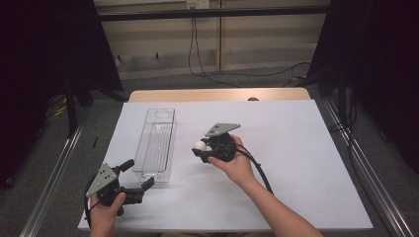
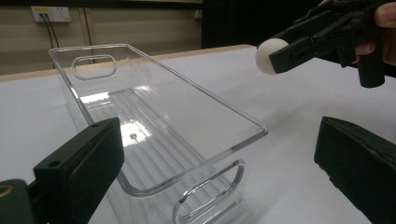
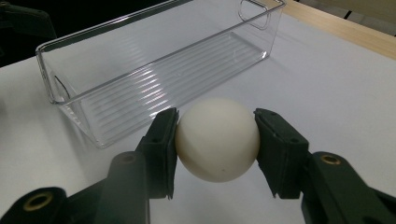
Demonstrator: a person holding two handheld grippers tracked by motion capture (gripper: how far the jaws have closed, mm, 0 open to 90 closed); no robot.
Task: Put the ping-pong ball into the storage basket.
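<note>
1. Your right gripper pinches the white ball between its two pads, holding it above the white table, just to the right of the clear plastic bin.
2. Your left gripper rests at the bin's near end with its jaws spread wide and nothing between them.
3. The pads meet the ball on a small patch of its round sides; if you loosen or tilt too soon, it will likely slip out, bounce and roll off the table.
4. The bin is narrow and light: release off-centre and the ball may strike the rim, or a knock from either gripper may shift it.
5. The right gripper view shows the pads' contact; the high view shows the gap between ball and bin; the left gripper view shows the bin is empty.
</note>
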